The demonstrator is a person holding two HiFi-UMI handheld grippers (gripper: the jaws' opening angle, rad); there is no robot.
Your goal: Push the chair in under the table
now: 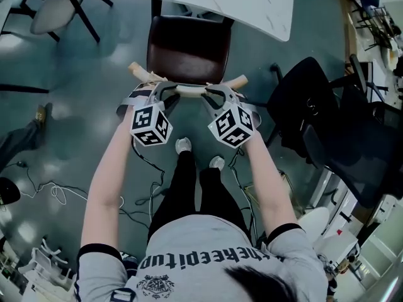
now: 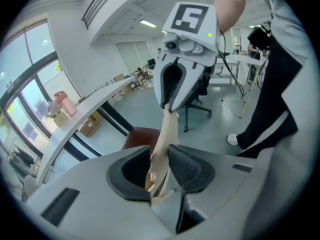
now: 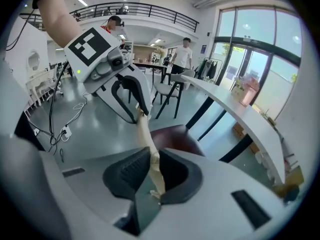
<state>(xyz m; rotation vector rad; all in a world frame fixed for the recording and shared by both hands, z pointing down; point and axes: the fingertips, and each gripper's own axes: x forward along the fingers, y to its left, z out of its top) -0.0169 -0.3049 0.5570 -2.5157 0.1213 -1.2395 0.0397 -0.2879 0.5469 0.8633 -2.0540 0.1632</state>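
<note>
Chair: a chair [image 1: 189,49] with a dark reddish-brown seat [image 3: 172,136] and a pale, curved wooden backrest [image 1: 189,90]. It stands on the grey-green floor [image 1: 94,74] straight ahead of the person.
Chair's place: the far edge of the seat lies just under the near edge of the white bench [image 1: 252,5]. Most of the seat is out in the open, and the backrest is on the person's side.
Left gripper: the left gripper [image 1: 157,88] is on the left part of the backrest's top rail and slopes down towards it. Its marker cube faces up.
Left jaws: fairly wide and closed on the backrest. The wooden rail fills the gap between the pads.
Right gripper: the right gripper [image 1: 217,92] is on the right part of the same rail, near the left one but apart from it.
Right jaws: narrower and closed on the thin edge of the backrest.
Person: both bare forearms reach forward, and two pale shoes [image 1: 183,145] stand just behind the chair.
Surroundings: a black office chair [image 1: 315,106] stands at the right. White cables [image 1: 56,194] lie on the floor at the left. A second chair [image 1: 56,5] stands at the upper left.
</note>
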